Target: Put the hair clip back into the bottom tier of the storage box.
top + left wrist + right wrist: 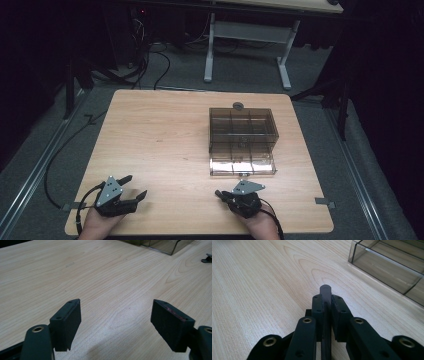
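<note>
A smoky clear plastic box (242, 131) with several compartments stands right of the table's middle, and its low front section (387, 263) lies toward me. My right gripper (220, 194) rests near the front edge, just in front of the box. It points left and is shut on a thin black rod (326, 291) whose rounded tip sticks out past the pads. My left gripper (135, 186) sits at the front left. Its pads (68, 317) stand wide apart over bare wood, with nothing between them.
The wooden table (160, 135) has broad bare room on its left half. A small round grey object (238, 105) lies just behind the box. Beyond the table are floor cables (150, 60) and a white-legged desk (250, 45). The right gripper's tip (207, 259) appears in the left gripper view.
</note>
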A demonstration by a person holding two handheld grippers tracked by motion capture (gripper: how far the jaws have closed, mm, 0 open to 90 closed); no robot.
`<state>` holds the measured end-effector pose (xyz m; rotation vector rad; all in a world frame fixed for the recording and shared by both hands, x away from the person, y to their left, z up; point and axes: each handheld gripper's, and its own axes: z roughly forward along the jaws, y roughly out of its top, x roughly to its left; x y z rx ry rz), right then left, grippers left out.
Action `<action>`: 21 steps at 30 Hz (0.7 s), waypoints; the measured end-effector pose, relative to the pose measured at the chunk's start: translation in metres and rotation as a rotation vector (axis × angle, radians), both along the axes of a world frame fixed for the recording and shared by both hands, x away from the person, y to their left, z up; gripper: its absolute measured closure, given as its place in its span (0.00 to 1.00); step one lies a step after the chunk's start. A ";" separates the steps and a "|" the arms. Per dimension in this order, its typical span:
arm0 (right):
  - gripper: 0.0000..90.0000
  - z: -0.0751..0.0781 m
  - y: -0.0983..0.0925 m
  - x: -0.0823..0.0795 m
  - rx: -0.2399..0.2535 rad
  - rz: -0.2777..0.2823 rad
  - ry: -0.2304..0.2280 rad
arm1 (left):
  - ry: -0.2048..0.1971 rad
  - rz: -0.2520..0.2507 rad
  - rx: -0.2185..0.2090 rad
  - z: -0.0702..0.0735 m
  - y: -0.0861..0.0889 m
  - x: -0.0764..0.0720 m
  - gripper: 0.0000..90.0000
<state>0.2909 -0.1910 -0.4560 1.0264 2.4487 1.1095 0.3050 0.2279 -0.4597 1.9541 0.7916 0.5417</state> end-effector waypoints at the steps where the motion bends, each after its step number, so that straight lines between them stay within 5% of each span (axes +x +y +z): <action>1: 0.91 0.000 0.000 0.000 -0.001 -0.004 -0.002 | 0.000 0.000 0.000 0.000 0.000 0.000 0.28; 21: 0.91 0.009 -0.031 -0.006 0.034 -0.092 -0.028 | 0.002 -0.002 0.000 0.000 0.000 0.000 0.28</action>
